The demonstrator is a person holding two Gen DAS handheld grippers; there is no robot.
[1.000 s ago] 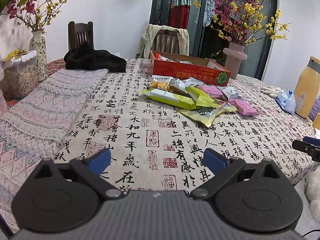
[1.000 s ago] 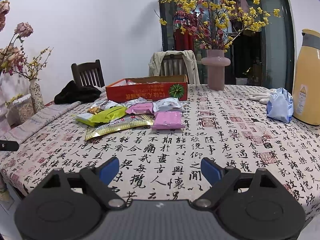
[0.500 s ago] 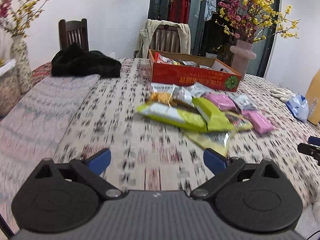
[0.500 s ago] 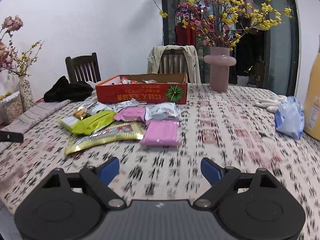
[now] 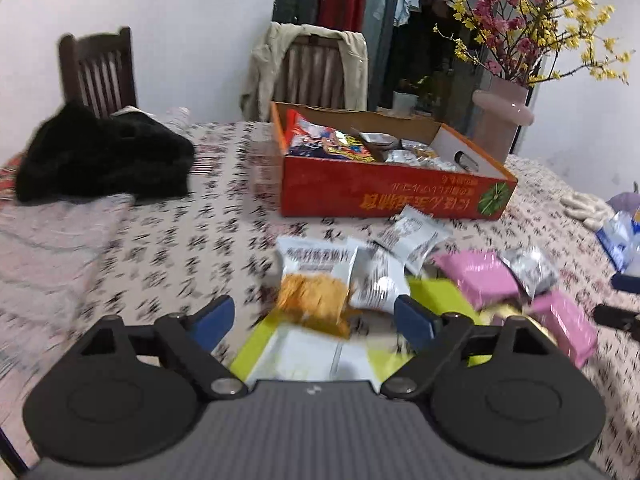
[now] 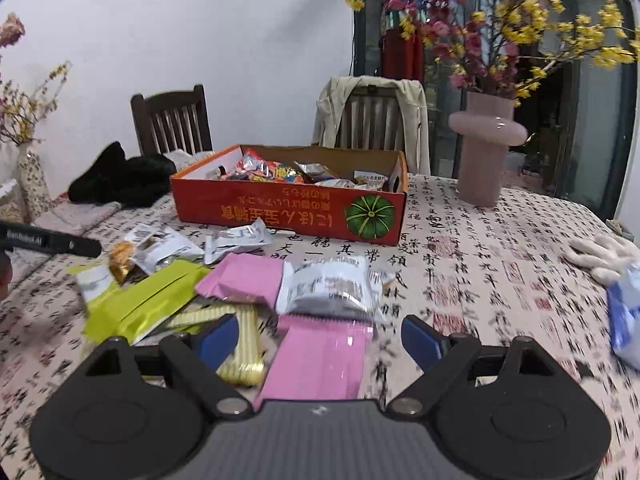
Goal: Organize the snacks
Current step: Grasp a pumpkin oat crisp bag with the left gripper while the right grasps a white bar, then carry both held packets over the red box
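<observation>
Left gripper (image 5: 314, 318): jaws closing but wide, pads pressing nothing; lime-green packet (image 5: 304, 350) and orange-crisp packet (image 5: 314, 300) lie between them, likely the first pick.
Right gripper (image 6: 320, 338): jaws spread wide, empty, poised over near pink packet (image 6: 320, 360), apparently lining up a grasp.
Loose snacks: heaped on the tablecloth (image 6: 480, 280) just before the box, probably awaiting sorting.
Count, right view: two pink packets, second (image 6: 244, 278) behind; silver-white packet (image 6: 330, 288) overlapping both; one yellow striped packet (image 6: 240, 344); several small silver ones, number unclear through blur.
Red cardboard box (image 6: 288, 210): one, open-topped, already holding snacks, so the likely destination.
Pink vase (image 6: 486, 152): one, beyond the box.
</observation>
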